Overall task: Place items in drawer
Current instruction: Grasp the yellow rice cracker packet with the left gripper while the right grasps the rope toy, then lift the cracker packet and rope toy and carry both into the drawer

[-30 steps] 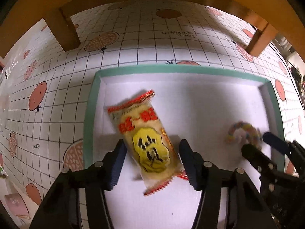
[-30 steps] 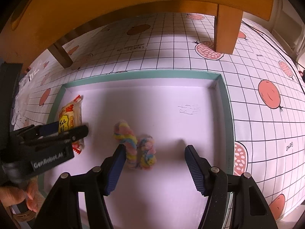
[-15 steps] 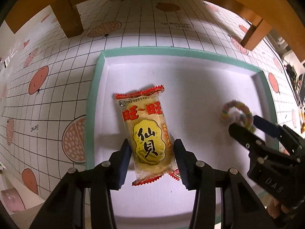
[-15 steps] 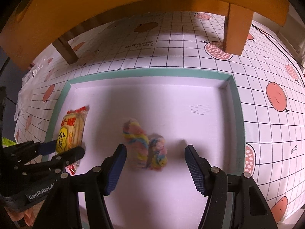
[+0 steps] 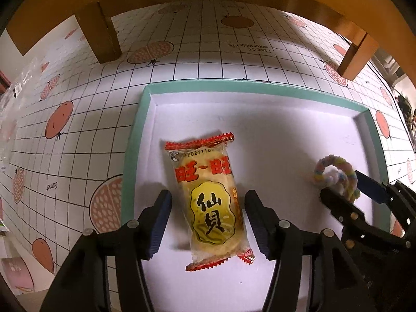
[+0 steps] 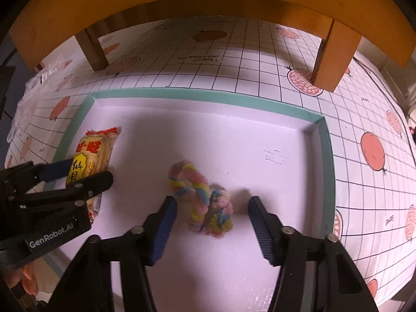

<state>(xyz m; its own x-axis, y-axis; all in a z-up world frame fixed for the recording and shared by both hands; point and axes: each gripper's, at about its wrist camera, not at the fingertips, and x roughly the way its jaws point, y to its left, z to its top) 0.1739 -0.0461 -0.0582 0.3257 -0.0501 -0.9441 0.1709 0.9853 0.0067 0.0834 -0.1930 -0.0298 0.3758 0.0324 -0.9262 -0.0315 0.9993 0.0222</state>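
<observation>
Gridded fruit-print cloth (image 5: 104,119) carries a teal-rimmed drawer (image 5: 135,140) and wooden legs (image 5: 100,36)

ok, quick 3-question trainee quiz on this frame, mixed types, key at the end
1. True or false: the snack packet lies inside the teal-rimmed tray.
2. Which gripper brackets the pastel twisted ring? A) left gripper B) right gripper
3. Fill in: the packet's sealed ends are coloured ___.

Key: 1 true; 2 B; 3 red.

Opening left tool (image 5: 208,215) straddles snack packet (image 5: 208,202).
</observation>
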